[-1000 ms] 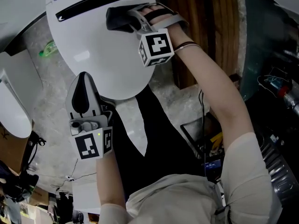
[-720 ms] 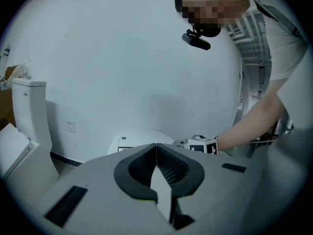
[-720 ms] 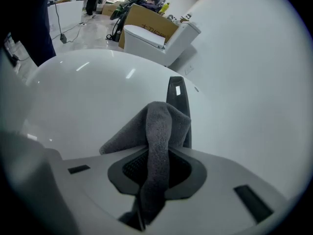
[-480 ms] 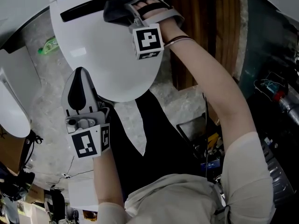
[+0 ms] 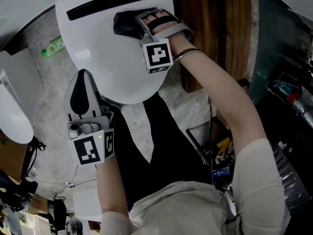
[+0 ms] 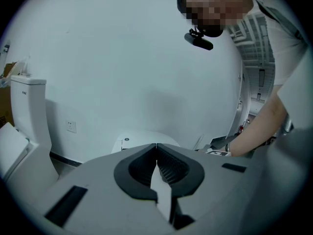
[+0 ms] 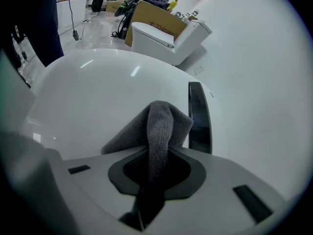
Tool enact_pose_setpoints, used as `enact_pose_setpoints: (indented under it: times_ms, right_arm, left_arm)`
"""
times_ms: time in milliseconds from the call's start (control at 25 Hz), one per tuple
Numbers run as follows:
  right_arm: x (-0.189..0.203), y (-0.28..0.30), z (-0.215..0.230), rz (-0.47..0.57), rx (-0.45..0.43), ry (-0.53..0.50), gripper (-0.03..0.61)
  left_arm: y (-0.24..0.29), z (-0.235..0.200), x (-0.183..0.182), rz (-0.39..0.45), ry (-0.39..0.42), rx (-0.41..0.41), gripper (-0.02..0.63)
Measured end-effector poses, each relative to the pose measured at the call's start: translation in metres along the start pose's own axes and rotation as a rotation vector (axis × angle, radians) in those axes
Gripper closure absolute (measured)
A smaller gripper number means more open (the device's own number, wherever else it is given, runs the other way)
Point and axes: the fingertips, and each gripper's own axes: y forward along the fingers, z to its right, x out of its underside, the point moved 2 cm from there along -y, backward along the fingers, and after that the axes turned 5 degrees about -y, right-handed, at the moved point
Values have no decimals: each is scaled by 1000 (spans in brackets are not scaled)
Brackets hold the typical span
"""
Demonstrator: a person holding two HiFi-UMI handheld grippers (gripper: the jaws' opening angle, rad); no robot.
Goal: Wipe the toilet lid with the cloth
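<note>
The white toilet lid (image 5: 105, 58) fills the upper middle of the head view, with a dark slot (image 5: 115, 3) near its far edge. My right gripper (image 5: 133, 22) is shut on a dark grey cloth (image 5: 126, 23), which it presses on the lid just below the slot's right part. In the right gripper view the cloth (image 7: 161, 124) bulges up out of the right gripper (image 7: 157, 153), with the lid (image 7: 93, 97) spread beyond it. My left gripper (image 5: 84, 80) hangs shut and empty over the lid's near left rim; the left gripper (image 6: 156, 148) view shows its jaws closed together.
A second white toilet (image 5: 14, 102) stands at the left, also seen as a toilet (image 7: 171, 38) beside a cardboard box (image 7: 156, 14). A green bottle (image 5: 53, 47) lies on the marble floor. A wooden panel (image 5: 215, 33) and cluttered gear (image 5: 288, 97) are at the right.
The right gripper slid the cloth up the lid to the slot, then back down and slightly right. The left gripper has barely moved.
</note>
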Motion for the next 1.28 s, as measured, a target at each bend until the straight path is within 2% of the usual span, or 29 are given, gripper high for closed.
enact_pose_setpoints:
  times_ms: [400,720,1280]
  right_arm:
    - [-19,-21,-58,3,-50,32,509]
    - [-38,-44,-122,18,-106,48,509]
    - [-69,-85,-222,50,-231,106,509]
  left_arm:
    - [-27,6,13,2,1,4,598]
    - [-42,16,23,1,3,10,598]
    - [-61,25,31,7,20,6,598]
